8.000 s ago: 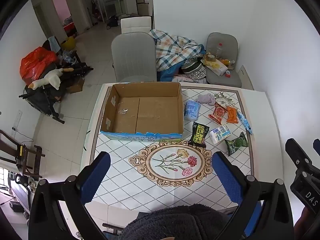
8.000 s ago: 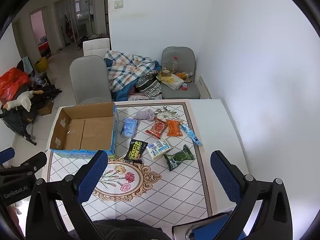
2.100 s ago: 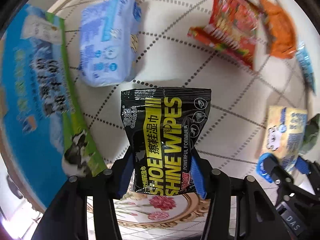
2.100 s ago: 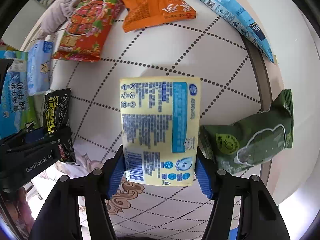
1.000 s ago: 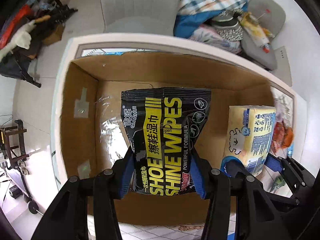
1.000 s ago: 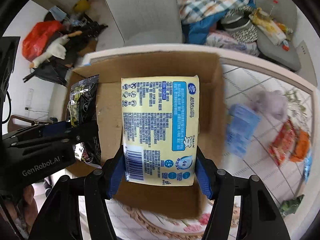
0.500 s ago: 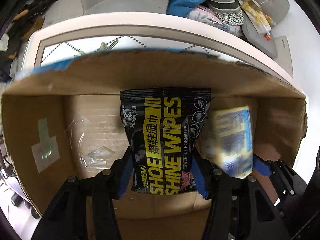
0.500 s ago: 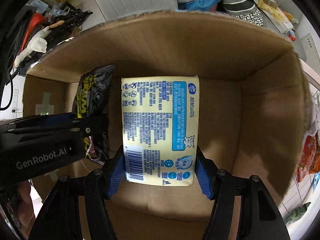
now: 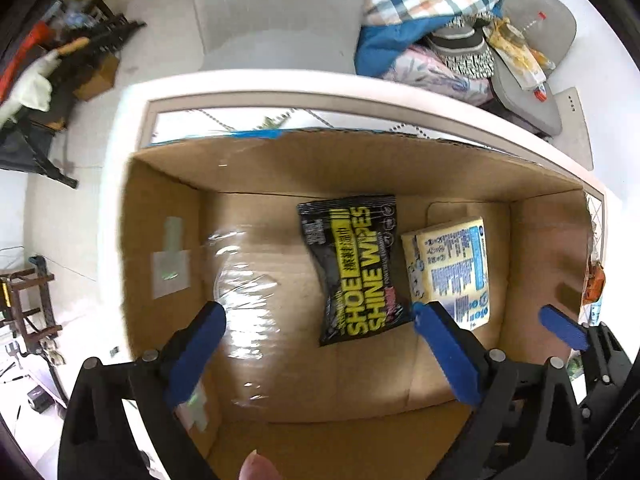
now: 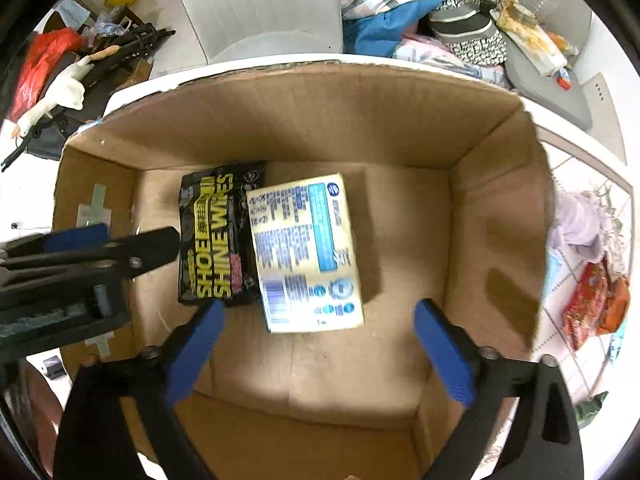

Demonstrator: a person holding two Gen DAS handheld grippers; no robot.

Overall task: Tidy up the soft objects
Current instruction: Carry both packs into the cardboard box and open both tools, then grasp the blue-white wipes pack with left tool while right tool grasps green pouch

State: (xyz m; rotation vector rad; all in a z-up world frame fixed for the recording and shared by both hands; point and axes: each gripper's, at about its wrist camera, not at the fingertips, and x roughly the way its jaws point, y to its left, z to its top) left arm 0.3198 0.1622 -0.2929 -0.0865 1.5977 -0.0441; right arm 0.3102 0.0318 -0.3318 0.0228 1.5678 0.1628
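Two packs already lie on the floor of the cardboard box [image 10: 304, 120]: the black wipes pack [image 10: 218, 236] and the yellow tissue pack [image 10: 308, 256], touching side by side at centre frame. The left gripper [image 9: 320, 344] and right gripper [image 10: 316, 344] have just been opening and now stand wide, nothing between their jaws. Several soft things wait outside at the right edge: a lilac cloth [image 10: 580, 224], a red packet [image 10: 588, 300]. The black pack looks crinkled, the yellow one plump and smooth.

White table [image 9: 280, 84] with patterned cloth [image 10: 576, 160], cardboard box [image 10: 320, 120], snack packets [image 10: 592, 304] beside it
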